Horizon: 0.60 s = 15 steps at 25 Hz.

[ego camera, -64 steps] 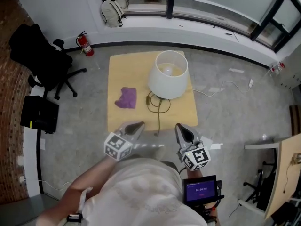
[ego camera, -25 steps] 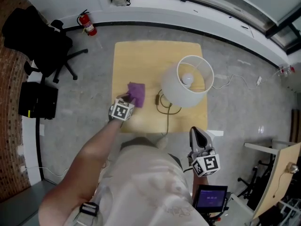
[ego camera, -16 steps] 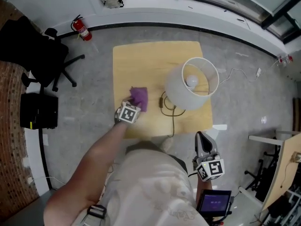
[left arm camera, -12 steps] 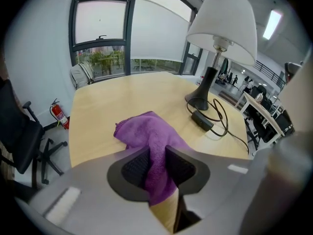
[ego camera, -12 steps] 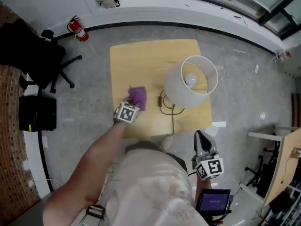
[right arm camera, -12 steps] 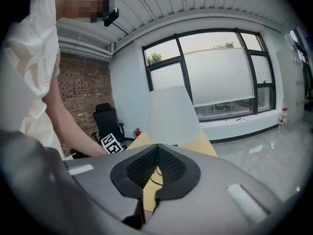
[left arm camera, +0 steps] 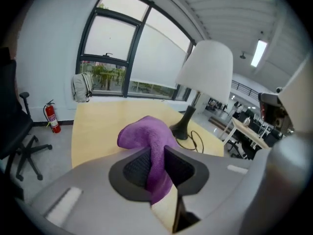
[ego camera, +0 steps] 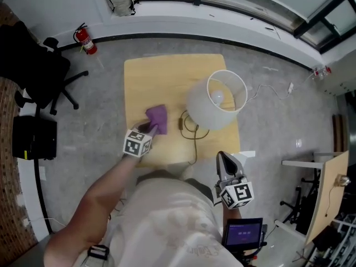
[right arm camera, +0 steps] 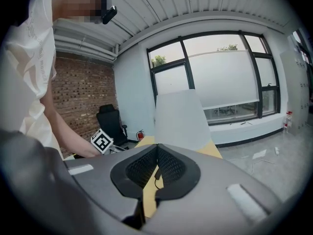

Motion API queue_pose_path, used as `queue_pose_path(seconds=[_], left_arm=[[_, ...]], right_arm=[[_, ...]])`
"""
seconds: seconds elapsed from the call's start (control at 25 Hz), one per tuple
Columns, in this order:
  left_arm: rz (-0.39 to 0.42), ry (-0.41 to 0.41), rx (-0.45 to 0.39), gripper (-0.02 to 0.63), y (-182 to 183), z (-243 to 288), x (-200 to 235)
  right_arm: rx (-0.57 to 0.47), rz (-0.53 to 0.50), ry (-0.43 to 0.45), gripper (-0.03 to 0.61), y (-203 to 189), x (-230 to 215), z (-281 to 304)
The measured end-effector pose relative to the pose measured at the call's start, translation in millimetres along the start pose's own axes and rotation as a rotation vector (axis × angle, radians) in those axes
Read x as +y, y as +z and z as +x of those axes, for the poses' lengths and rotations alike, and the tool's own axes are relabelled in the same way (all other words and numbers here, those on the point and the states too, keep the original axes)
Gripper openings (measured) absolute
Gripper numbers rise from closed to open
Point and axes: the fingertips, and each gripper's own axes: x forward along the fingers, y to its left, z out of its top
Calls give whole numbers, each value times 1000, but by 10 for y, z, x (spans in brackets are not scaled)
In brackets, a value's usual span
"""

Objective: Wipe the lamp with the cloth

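Toward the front-left corner of the pale wooden table [ego camera: 146,74], the crumpled purple cloth [ego camera: 157,115] is already clamped by the left gripper [ego camera: 149,128], wiping of the white-shaded lamp [ego camera: 216,100] is judged not yet begun, and the right gripper [ego camera: 225,161] is held closed on nothing.

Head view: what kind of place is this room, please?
Probably an office or workroom: a black office chair, a red fire extinguisher and large windows suggest it.

The cloth [ego camera: 157,116] is purple, the lamp [ego camera: 212,105] white, the table [ego camera: 147,79] pale yellow wood.
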Motion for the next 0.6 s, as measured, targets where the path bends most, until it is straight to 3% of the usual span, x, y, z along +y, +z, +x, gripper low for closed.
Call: queue_pose_path(seconds=[0.32,0.6], left_arm=[[-60,-145,-290,75,942,-487,-495],[-29,-282,-486,75,1835,-797,-944]], right_arm=[[-32,-35,13,14,123,79,37],[-52,-73,3,14,246,121,9]])
